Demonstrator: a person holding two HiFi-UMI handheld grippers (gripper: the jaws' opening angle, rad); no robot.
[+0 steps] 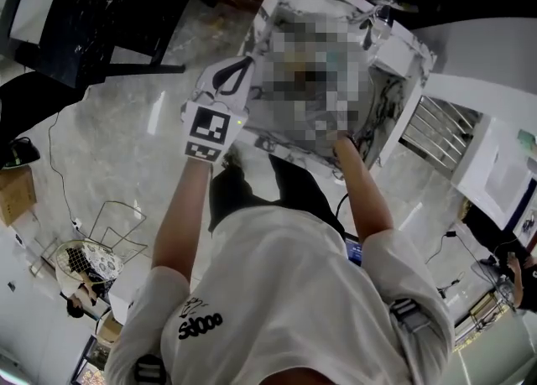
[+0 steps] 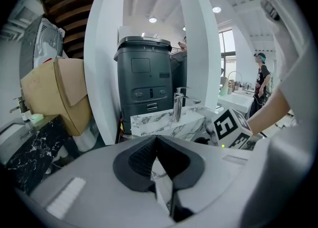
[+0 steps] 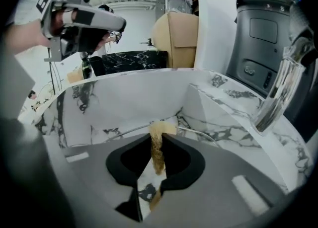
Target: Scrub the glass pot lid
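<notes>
Jaws of the right gripper (image 3: 158, 140) pinch a tan sponge (image 3: 158, 153), its tip at the thin rim of the glass pot lid (image 3: 208, 133), which lies in the marble sink (image 3: 124, 103). We find the left gripper (image 2: 157, 141) jaws pressed together on nothing, held above the sink's edge. A faucet (image 3: 278, 88) stands to the right. We cannot make out the lid in the head view.

Glass pot lid (image 3: 197, 133), apparently flat in sink (image 3: 124, 103)
</notes>
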